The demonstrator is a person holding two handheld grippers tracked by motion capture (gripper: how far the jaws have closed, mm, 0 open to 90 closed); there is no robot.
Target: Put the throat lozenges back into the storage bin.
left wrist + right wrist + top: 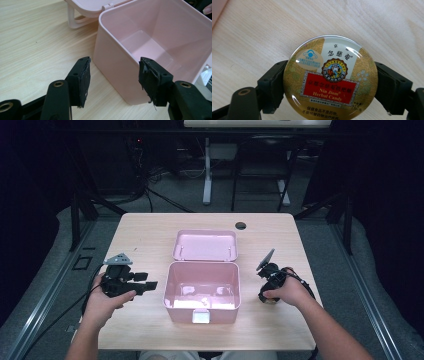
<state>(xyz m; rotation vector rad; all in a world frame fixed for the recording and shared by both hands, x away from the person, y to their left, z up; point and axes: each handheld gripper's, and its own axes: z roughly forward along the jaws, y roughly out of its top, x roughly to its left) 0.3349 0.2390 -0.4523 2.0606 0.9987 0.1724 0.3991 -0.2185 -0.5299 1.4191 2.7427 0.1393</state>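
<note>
Dark surroundings and metal stand legs frame a pale wooden table (150,235) with a round cable hole near its far edge. At its centre stands an open pink box (202,290), its lid (205,245) folded back flat toward the far side.

Right gripper (330,82): jaws closed against opposite edges of a round gold candy tin (330,80). The tin is circular, so it has no long axis; its printed face is turned toward the camera, lettering upright, reading "Nin Jiom Herbal Candy". In the high view this gripper (270,282) sits to the right of the box, near the table surface, and the tin itself cannot be made out there.

Left gripper (113,82): jaws spread wide, holding nothing, aimed at the box's near left corner. The left gripper view reveals the box's bare interior floor.
</note>
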